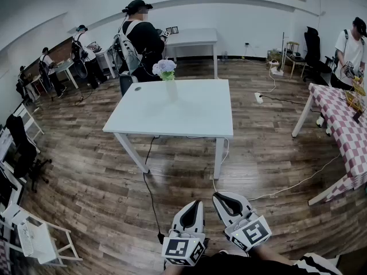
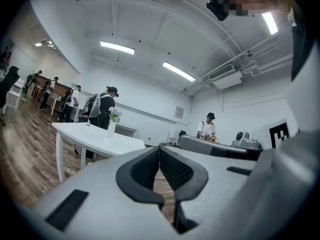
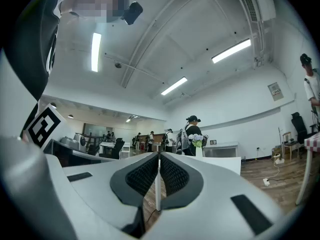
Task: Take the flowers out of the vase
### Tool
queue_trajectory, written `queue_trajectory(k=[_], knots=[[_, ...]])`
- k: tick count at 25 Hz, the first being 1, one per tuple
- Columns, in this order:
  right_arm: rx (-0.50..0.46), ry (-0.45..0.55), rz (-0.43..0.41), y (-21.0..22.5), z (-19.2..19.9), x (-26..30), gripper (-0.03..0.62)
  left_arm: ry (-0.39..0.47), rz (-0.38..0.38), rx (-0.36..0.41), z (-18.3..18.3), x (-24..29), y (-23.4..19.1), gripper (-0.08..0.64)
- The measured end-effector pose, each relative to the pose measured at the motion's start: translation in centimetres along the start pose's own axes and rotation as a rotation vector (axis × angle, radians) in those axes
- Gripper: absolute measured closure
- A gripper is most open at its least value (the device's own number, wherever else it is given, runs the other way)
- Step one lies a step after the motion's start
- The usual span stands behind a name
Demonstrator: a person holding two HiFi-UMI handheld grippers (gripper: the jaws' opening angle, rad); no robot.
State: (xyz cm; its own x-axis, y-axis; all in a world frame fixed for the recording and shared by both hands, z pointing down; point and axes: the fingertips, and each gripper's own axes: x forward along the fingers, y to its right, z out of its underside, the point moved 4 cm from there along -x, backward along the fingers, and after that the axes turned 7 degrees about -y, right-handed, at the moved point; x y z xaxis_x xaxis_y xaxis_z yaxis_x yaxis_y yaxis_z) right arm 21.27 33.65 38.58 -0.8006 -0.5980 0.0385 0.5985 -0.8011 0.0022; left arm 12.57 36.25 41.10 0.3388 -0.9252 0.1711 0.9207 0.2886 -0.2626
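A bunch of pale blue and white flowers [image 1: 164, 67] stands in a slim white vase [image 1: 171, 89] near the far edge of a white table [image 1: 189, 116] in the middle of the room. Both grippers hang low in the head view, well short of the table and above the wooden floor. My left gripper [image 1: 198, 203] and my right gripper [image 1: 220, 197] point level at the table. Both are shut with nothing between the jaws. The left gripper view shows its jaw tips [image 2: 159, 149] meeting, with the flowers [image 2: 115, 115] far off. In the right gripper view the tips [image 3: 159, 155] also meet, and the flowers [image 3: 196, 140] are distant.
A person in black [image 1: 140, 39] stands just behind the table. Cables [image 1: 150, 188] trail over the floor under and beside it. A checkered-cloth table [image 1: 344, 125] is at the right, a white rack [image 1: 34, 239] at the lower left, and more people and desks along the walls.
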Motion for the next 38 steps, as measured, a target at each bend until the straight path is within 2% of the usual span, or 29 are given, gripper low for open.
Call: queue_trajectory(k=[13, 22, 30, 38], knots=[[-0.005, -0.01, 0.006, -1.0, 0.2, 1.3, 0.566, 0.001, 0.021, -0.005, -0.3, -0.3, -1.3, 0.554], [-0.031, 0.019, 0.022, -2.8, -0.5, 4.3, 0.566, 0.009, 0.038, -0.002, -1.3, -0.9, -4.6, 0.554], [0.029, 0.034, 0.097, -3.9, 0.3, 6.9, 0.566, -0.007, 0.068, 0.022, -1.4, -1.6, -7.9, 0.554], [0.046, 0.027, 0.112, -3.8, 0.8, 8.6, 0.566, -0.018, 0.082, 0.007, -1.1, -1.0, -9.7, 0.554]])
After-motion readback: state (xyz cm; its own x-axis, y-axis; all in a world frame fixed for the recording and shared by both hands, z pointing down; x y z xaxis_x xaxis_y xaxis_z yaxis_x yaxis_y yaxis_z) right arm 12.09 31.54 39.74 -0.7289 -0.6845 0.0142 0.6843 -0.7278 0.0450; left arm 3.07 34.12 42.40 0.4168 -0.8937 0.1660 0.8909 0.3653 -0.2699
